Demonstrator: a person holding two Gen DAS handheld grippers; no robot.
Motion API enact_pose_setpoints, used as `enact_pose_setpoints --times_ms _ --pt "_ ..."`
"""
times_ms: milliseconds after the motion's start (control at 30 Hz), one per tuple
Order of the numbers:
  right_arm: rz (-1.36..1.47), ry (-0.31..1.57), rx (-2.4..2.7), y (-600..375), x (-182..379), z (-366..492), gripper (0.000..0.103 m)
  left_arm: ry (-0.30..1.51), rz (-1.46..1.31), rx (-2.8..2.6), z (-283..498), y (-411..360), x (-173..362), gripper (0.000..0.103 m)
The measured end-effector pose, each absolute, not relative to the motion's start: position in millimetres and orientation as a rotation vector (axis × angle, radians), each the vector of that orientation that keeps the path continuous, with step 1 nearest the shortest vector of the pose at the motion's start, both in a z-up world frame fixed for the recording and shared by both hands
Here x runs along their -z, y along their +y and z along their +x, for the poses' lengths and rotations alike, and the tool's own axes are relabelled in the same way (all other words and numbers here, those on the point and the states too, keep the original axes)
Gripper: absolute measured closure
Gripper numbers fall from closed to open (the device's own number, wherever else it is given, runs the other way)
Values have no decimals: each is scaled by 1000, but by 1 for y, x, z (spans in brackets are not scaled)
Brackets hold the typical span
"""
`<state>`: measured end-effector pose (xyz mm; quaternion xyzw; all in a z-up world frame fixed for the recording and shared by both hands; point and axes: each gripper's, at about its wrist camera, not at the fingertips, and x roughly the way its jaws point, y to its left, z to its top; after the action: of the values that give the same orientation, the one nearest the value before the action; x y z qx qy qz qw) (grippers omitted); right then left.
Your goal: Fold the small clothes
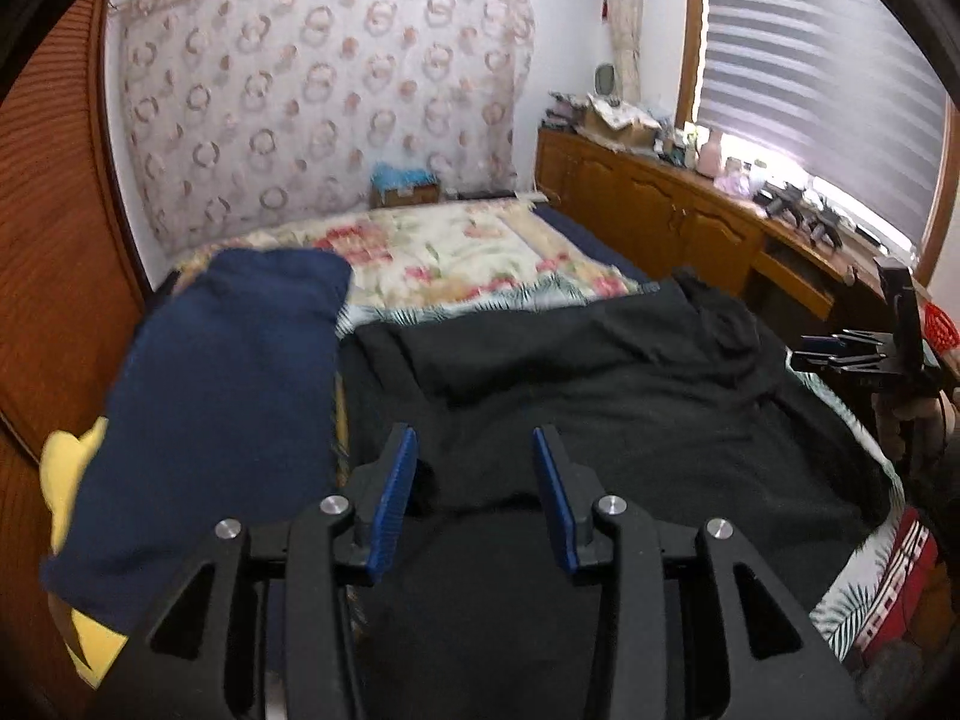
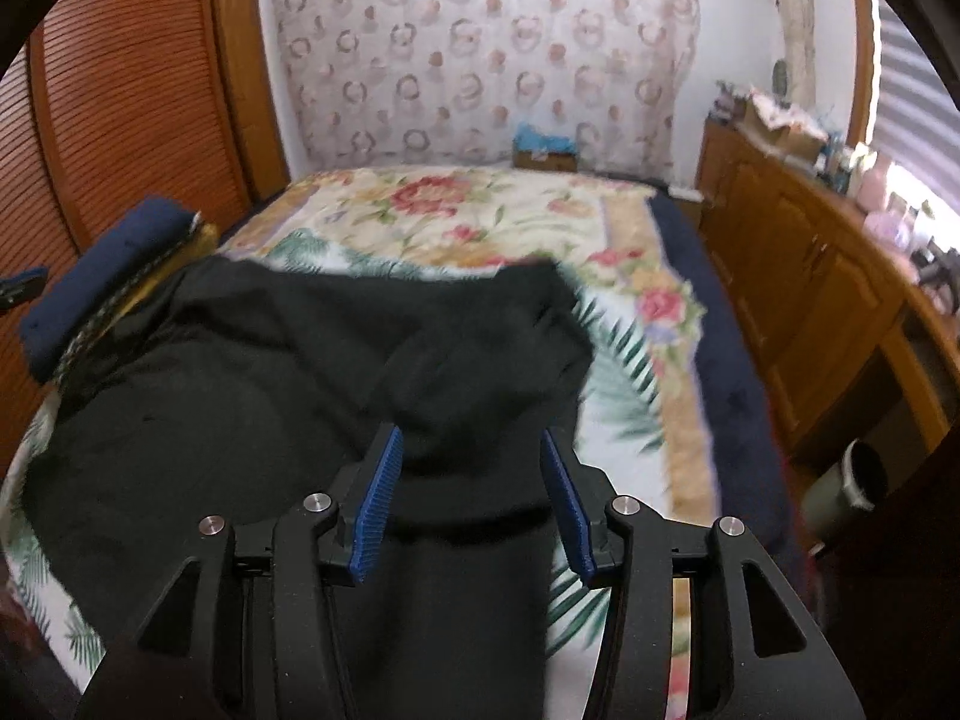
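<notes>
A black garment (image 1: 600,396) lies spread and rumpled over the near part of the floral bedspread (image 1: 480,246). My left gripper (image 1: 475,438) hovers over its near edge, jaws open, blue pads clear of the cloth. In the right wrist view the same black garment (image 2: 300,372) fills the near left. My right gripper (image 2: 471,438) stands open over its near right part, cloth lying under and between the fingers without being pinched. That right gripper (image 1: 852,354) also shows at the far right of the left wrist view, held by a hand.
A folded navy garment (image 1: 210,408) lies left of the black one, with something yellow (image 1: 66,468) under it. A slatted wooden wardrobe (image 2: 132,108) lines the left. A cluttered wooden cabinet (image 1: 660,204) runs along the right, with a dark bin (image 2: 852,480) on the floor.
</notes>
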<state>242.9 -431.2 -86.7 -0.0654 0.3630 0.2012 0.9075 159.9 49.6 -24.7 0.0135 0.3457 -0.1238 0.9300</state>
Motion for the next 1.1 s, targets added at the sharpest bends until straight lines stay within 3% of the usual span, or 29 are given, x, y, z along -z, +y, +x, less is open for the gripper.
enact_pose_setpoints --times_ms 267,767,1100 --pt "-121 841 -414 -427 125 248 47 803 39 265 168 31 66 64" --pt "-160 823 -391 -434 135 256 47 908 -65 176 187 29 113 65" --pt "-239 819 -405 -421 139 253 37 883 -8 92 182 22 120 64"
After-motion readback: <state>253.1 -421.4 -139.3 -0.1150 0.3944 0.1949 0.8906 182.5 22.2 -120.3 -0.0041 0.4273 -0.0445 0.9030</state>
